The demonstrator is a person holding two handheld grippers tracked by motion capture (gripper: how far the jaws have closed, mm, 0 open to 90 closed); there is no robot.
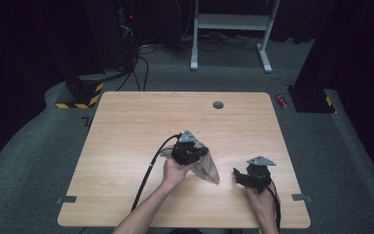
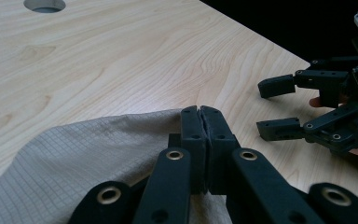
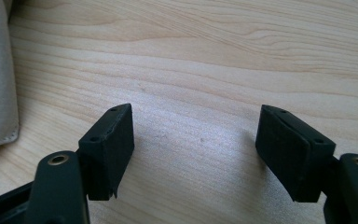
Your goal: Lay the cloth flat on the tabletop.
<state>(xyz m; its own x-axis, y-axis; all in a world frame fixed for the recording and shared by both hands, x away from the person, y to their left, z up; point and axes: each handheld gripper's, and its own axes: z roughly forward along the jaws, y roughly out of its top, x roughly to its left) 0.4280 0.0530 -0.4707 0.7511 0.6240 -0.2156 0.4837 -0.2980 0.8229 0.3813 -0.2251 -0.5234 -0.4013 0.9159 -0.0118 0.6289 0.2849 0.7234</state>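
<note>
Left jaws pinch the cloth, right jaws stand wide.
The left gripper holds the beige cloth at its edge on the table; the right gripper is near, empty, beside the cloth.

The wooden table carries a round grommet hole near its far edge — a white frame stands beyond.
</note>
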